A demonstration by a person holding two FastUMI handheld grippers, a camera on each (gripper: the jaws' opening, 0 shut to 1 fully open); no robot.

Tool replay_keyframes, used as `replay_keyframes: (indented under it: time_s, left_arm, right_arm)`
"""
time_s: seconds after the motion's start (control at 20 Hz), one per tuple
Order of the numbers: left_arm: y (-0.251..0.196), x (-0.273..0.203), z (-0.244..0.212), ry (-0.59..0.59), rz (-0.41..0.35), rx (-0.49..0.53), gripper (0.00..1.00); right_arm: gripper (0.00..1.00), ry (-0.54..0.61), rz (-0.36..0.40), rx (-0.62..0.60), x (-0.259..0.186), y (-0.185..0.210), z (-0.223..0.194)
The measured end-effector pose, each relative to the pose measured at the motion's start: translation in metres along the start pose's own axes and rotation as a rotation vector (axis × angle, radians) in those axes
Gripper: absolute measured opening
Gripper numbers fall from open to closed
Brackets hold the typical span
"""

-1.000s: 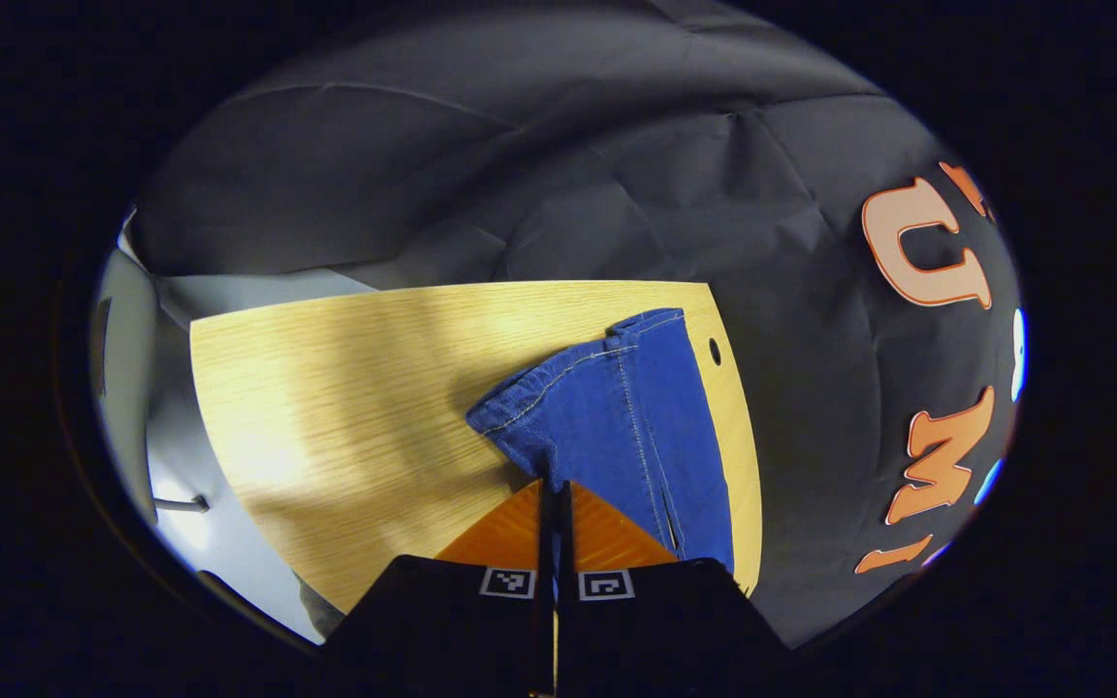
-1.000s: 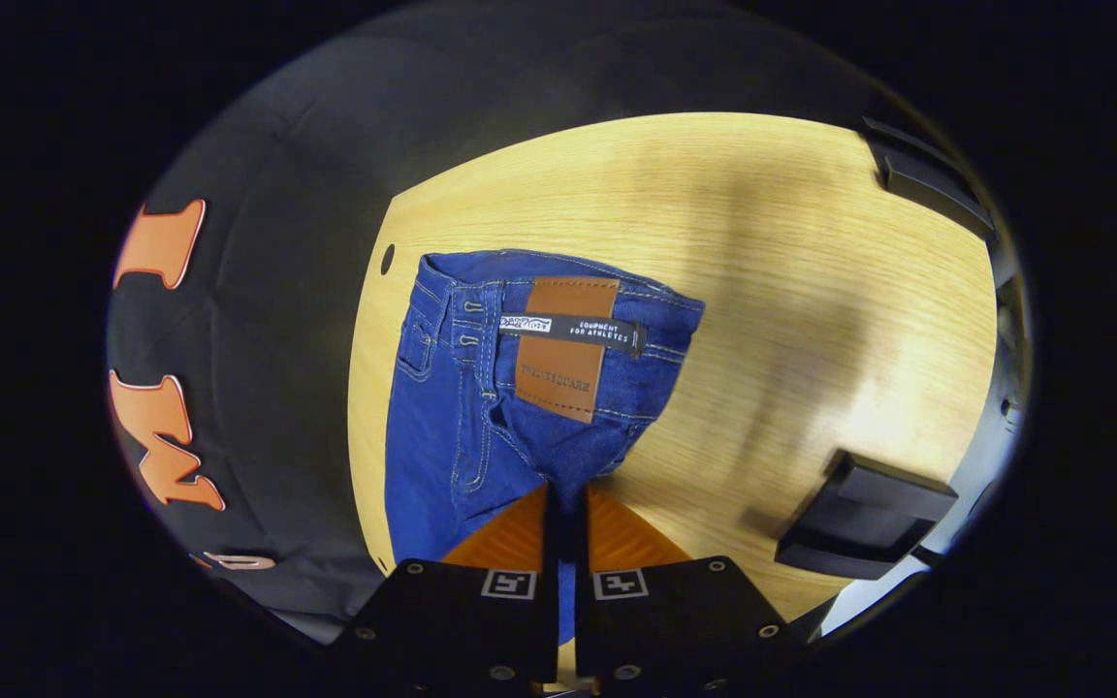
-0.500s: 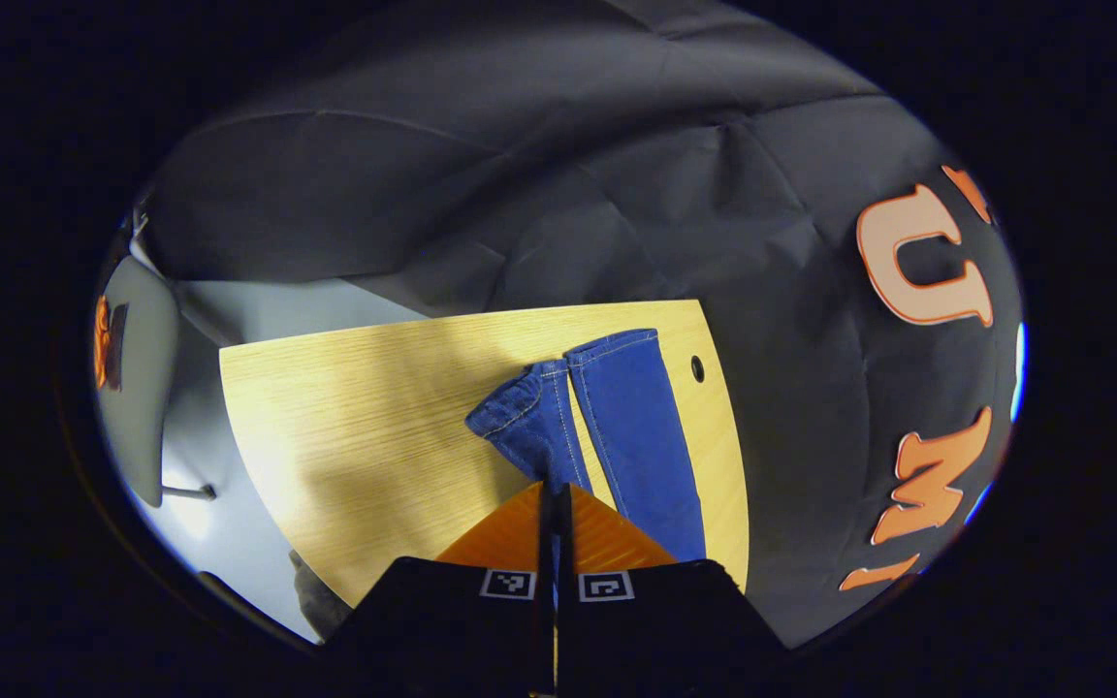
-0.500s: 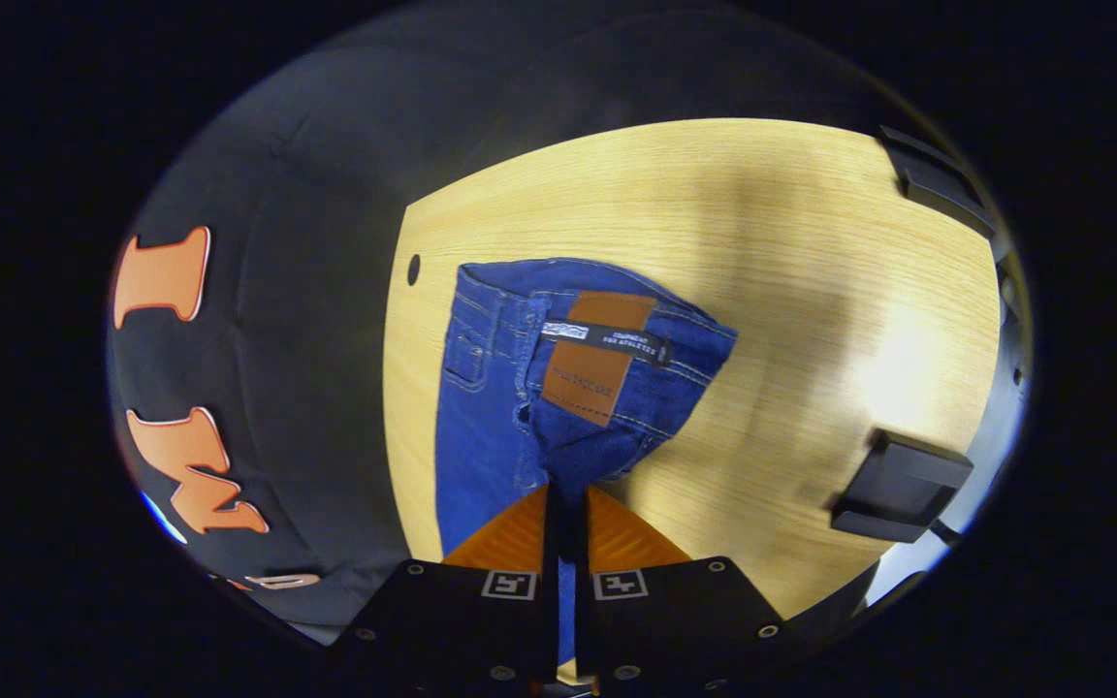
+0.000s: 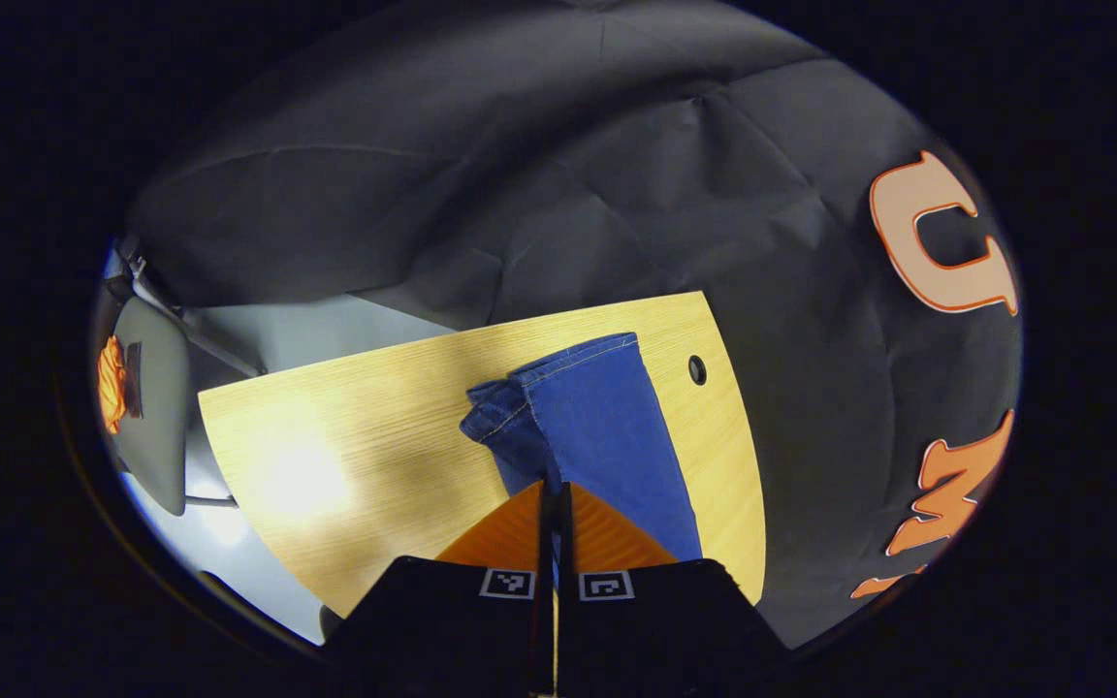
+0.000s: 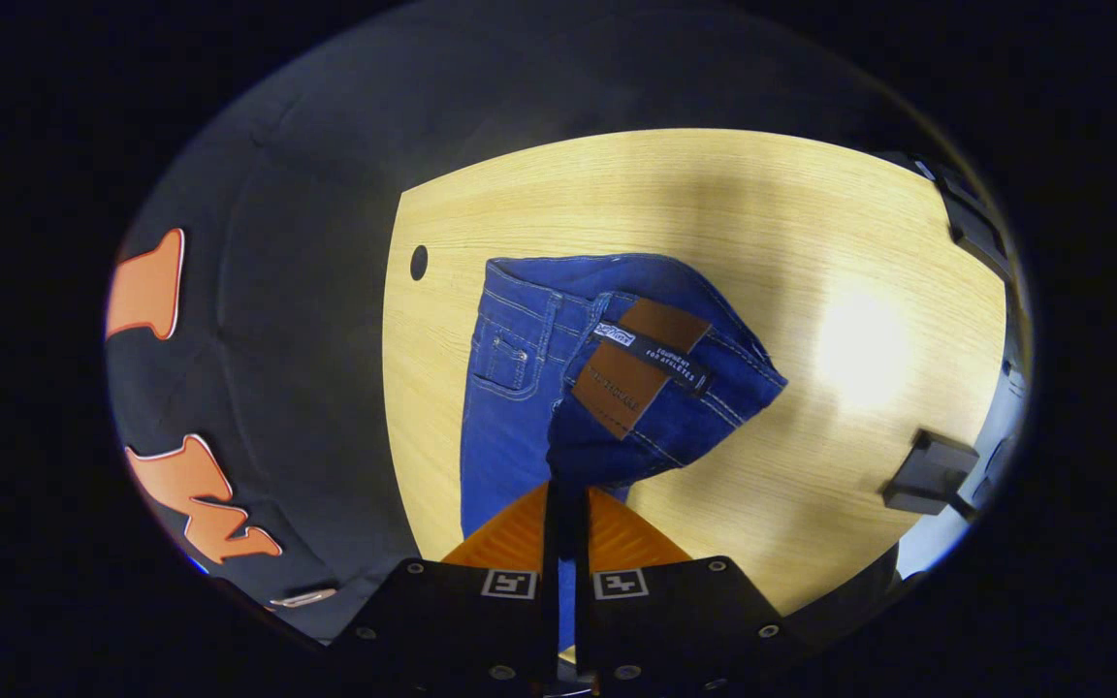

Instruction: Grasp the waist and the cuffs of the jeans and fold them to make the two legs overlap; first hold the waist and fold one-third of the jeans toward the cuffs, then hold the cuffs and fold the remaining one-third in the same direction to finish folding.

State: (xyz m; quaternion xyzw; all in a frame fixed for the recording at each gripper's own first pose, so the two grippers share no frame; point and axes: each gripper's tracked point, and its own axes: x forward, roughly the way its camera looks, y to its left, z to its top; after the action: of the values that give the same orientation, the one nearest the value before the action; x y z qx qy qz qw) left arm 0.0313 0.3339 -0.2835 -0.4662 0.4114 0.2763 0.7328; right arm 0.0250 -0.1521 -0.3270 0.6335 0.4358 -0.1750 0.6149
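Note:
Blue jeans (image 5: 607, 436) lie on the light wooden table (image 5: 345, 456) near its far edge. In the left gripper view my left gripper (image 5: 550, 494) is shut on the cuff end of one leg, which is lifted and drawn over the other leg. In the right gripper view the waist of the jeans (image 6: 617, 378) carries a brown leather patch (image 6: 638, 364) and is partly turned over. My right gripper (image 6: 566, 499) is shut on the denim at the waist, holding that side raised above the table (image 6: 762, 242).
A small round hole (image 5: 696, 369) sits in the table close to the jeans, seen as a hole (image 6: 419, 262) from the right too. A black block (image 6: 932, 470) rests near the table's right edge. A grey chair (image 5: 146, 388) stands beyond the table's left end.
Both grippers carried their held edges across: the lifted leg now lies over the other one, and the waist has rotated and folded further. The black block appears smaller and farther right.

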Motion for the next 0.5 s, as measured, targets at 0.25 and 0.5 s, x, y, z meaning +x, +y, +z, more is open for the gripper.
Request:
replay_keyframes:
  time_s: [0.25, 0.5]
  left_arm:
    - [-0.047, 0.065, 0.018, 0.067, 0.056, 0.088, 0.02]
    - [-0.074, 0.114, 0.026, 0.117, 0.098, 0.165, 0.01]
  right_arm:
    - [0.07, -0.032, -0.051, 0.049, 0.022, 0.020, 0.006]
    - [0.07, -0.034, -0.119, 0.070, 0.048, 0.041, 0.012]
